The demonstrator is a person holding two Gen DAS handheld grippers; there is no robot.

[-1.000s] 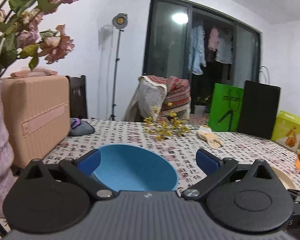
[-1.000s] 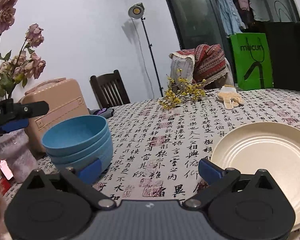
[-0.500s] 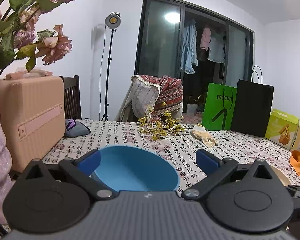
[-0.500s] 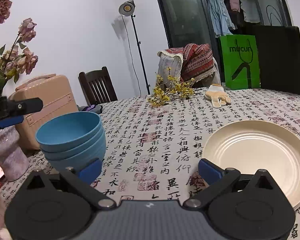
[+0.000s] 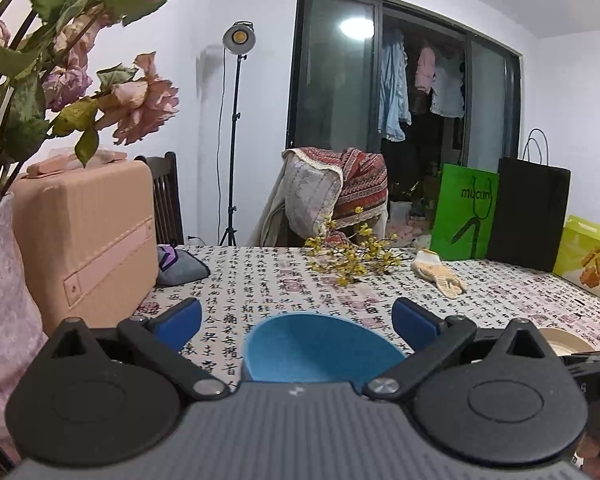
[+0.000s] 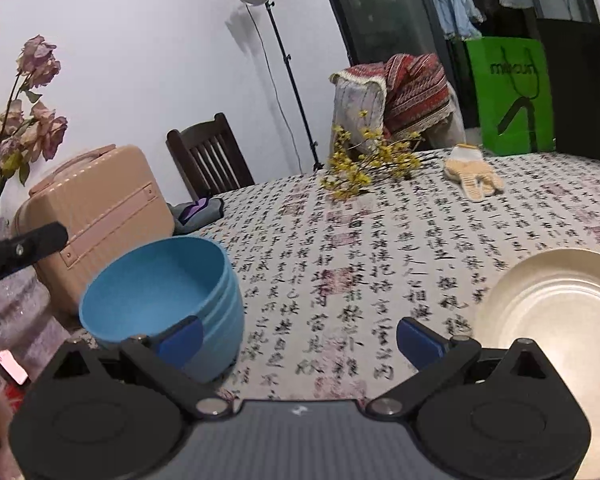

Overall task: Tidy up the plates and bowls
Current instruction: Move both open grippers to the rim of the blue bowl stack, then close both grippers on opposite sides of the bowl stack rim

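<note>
Left jaws: your left gripper [image 5: 296, 316] stands spread wide and holds nothing; its blue pads sit either side of the bowls without touching them.

Right jaws: your right gripper [image 6: 298, 336] is likewise spread and empty, hovering over bare cloth between the bowls and the plate.

Bowls, place: the nested stack of round blue matte bowls [image 6: 164, 300] sits on the counter [image 6: 340, 248] covered in calligraphy-print cloth, low between the left jaws in the left wrist view, and to the left of your right gripper.

Bowls, count: three rims show in the stack from the right wrist view; any further bowl inside cannot be told.

Bowls, handling: they look like light, stiff moulded ware, probably not brittle, with a dull finish that should not slip much. Take the stack by pinching the rim wall, one pad inside and one outside. Nested bowls may separate, so a grip on the top rim alone could lift only one.

Plate, place: the cream round ridged plate [image 6: 552, 320] lies flat at the right, well apart from the bowls.

Plate, count: one visible; whether others lie beneath it cannot be told.

Plate, handling: it looks thin, rigid and light. Lying flat, it offers only its raised edge, so pinch the rim from the near side.
</note>
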